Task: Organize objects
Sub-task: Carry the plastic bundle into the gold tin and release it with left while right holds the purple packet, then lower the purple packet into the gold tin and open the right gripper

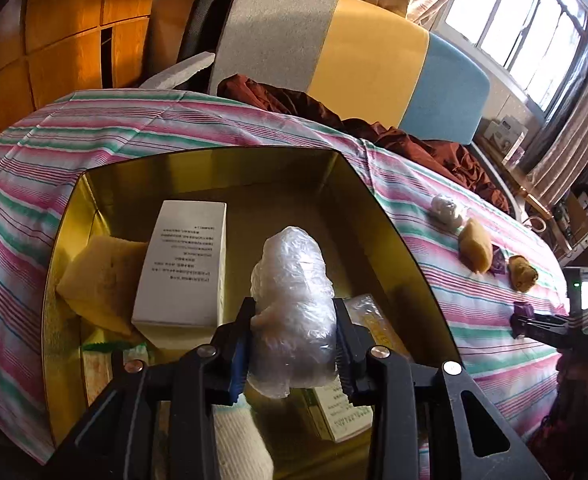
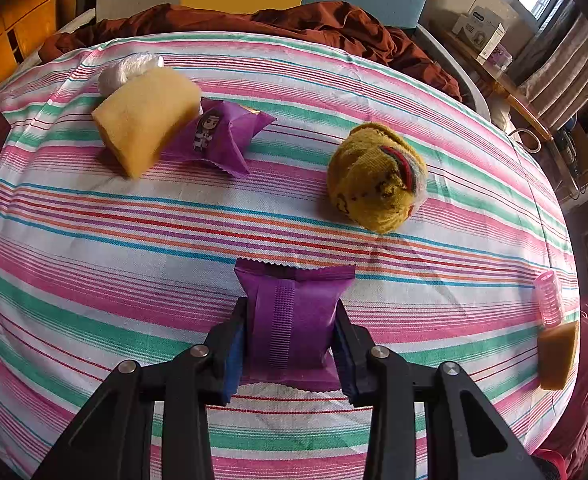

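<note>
Crinkly plastic bundle (image 1: 291, 304) in left claw (image 1: 294, 344), glossy purple packet (image 2: 294, 320) in right claw (image 2: 291, 340)

Black tongs (image 2: 289, 340), blue pads (image 2: 233, 356), silver screws.

I count two purple packets (image 2: 294, 316) (image 2: 217, 136), two sponges (image 2: 145, 120) (image 2: 558, 354), one mustard sock ball (image 2: 376, 176), one pink roller (image 2: 549, 298).

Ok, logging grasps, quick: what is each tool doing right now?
Left tool: closed on the plastic-wrapped bundle.
Right tool: closed on the purple snack packet.
</note>
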Available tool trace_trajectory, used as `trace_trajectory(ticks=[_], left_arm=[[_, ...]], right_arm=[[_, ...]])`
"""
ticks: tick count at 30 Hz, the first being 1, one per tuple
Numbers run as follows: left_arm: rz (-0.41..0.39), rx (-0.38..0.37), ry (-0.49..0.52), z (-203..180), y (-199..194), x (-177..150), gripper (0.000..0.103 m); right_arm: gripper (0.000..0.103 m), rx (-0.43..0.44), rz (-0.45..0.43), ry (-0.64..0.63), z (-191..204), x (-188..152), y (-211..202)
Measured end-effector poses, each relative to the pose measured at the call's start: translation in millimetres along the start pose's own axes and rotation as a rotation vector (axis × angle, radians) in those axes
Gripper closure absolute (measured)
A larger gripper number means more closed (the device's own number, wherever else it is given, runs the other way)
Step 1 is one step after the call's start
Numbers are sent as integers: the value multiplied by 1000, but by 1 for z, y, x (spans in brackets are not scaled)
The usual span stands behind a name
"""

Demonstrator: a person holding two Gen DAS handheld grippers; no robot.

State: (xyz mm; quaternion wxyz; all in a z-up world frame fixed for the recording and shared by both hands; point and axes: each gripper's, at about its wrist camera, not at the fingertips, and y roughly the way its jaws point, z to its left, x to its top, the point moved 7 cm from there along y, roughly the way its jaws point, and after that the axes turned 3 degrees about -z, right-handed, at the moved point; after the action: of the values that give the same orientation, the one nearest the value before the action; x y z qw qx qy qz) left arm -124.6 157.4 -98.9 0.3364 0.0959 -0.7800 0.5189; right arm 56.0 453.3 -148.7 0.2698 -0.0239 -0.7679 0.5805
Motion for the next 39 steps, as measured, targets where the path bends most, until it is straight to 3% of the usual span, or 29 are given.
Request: trace_trajectory(ticks=[3, 7, 14, 25, 34, 39], left_arm=[[26, 25, 30, 5, 11, 1, 63], [17, 26, 17, 11, 6, -5, 41], [-19, 35, -13, 19, -16, -18, 41], [-101, 112, 67, 19, -48, -27, 40], [-123, 122, 86, 22, -61, -32, 39], [-130, 114, 72, 27, -66, -35, 35]], right_arm=[[65, 0, 0, 0, 0, 1, 1], [65, 0, 1, 0, 0, 1, 1], [66, 6, 1, 3, -2, 3, 2], [67, 65, 15, 1, 18, 0, 3], [68, 211, 35, -29, 75, -15, -21], [68, 277, -16, -50, 115, -11, -48]])
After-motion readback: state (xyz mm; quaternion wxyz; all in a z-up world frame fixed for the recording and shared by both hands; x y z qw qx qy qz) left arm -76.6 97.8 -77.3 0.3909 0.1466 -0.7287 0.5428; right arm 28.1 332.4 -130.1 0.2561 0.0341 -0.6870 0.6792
